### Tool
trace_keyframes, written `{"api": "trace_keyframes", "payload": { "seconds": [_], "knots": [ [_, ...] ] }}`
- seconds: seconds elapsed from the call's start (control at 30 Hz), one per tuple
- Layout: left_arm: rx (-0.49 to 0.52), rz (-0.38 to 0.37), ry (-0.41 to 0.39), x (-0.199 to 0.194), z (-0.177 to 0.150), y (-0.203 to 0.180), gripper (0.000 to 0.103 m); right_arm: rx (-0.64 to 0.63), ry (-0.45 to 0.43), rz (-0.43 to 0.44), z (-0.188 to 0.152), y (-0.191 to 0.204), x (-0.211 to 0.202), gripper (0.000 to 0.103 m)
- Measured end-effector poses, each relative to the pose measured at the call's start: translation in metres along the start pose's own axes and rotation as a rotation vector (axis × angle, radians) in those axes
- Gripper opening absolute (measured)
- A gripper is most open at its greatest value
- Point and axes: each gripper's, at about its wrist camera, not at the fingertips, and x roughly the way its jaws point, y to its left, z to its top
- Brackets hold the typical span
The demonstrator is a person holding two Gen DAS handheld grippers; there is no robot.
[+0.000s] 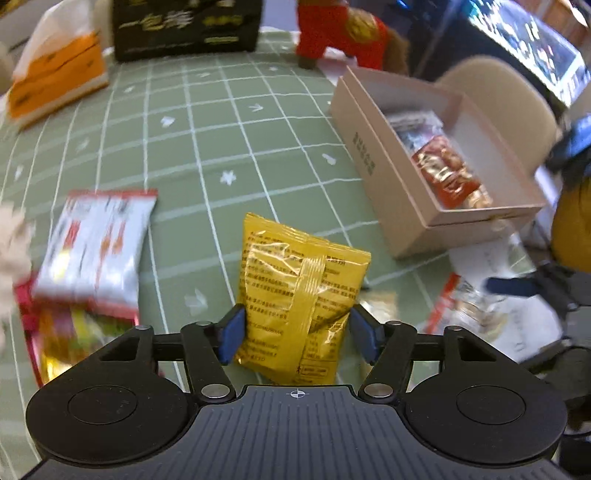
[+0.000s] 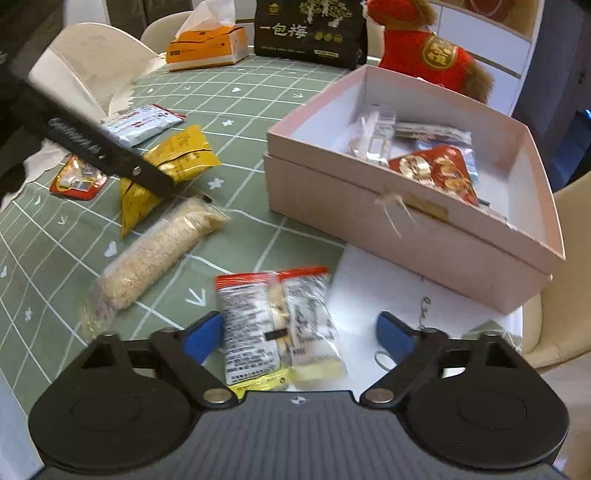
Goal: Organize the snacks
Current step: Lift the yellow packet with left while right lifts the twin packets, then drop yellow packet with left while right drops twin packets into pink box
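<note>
My left gripper (image 1: pixel 295 332) is shut on a yellow snack packet (image 1: pixel 299 284), pinched at its lower part; in the right wrist view the packet (image 2: pixel 177 158) shows partly behind the left gripper (image 2: pixel 110 155). My right gripper (image 2: pixel 299 336) is open around a clear snack packet with a red top (image 2: pixel 280 325) that lies on the table between the pads; I cannot tell if they touch it. A pink open box (image 2: pixel 406 229) at right holds several snacks, including a red packet (image 2: pixel 439 173); the box also shows in the left wrist view (image 1: pixel 384 177).
On the green checked tablecloth (image 2: pixel 251 110) lie a long oat-coloured bar (image 2: pixel 159 247), a white-red packet (image 1: pixel 96 243) and a red packet (image 2: pixel 77 181). At the back stand an orange tissue box (image 2: pixel 207 48), a black bag (image 2: pixel 310 29) and a red plush toy (image 2: pixel 424 51). Chairs surround the table.
</note>
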Motion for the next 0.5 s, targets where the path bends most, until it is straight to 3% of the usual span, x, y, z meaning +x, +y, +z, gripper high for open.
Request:
{"api": "trace_keyframes", "payload": {
  "seconds": [0.03, 0.07, 0.23, 0.5],
  "knots": [
    [-0.008, 0.001, -0.011, -0.008, -0.007, -0.003, 0.066, -0.007, 0.001, 0.004, 0.002, 0.002, -0.001, 0.060],
    [-0.011, 0.007, -0.021, -0.016, -0.012, -0.007, 0.065, -0.009, 0.007, 0.003, 0.003, 0.004, -0.003, 0.057],
    [-0.025, -0.039, -0.086, -0.060, -0.035, -0.036, 0.065, 0.025, 0.000, 0.007, -0.002, 0.001, -0.022, 0.055],
    [0.052, -0.212, 0.016, -0.047, -0.064, -0.107, 0.065, 0.131, -0.091, -0.023, -0.015, -0.030, -0.079, 0.055]
  ]
}}
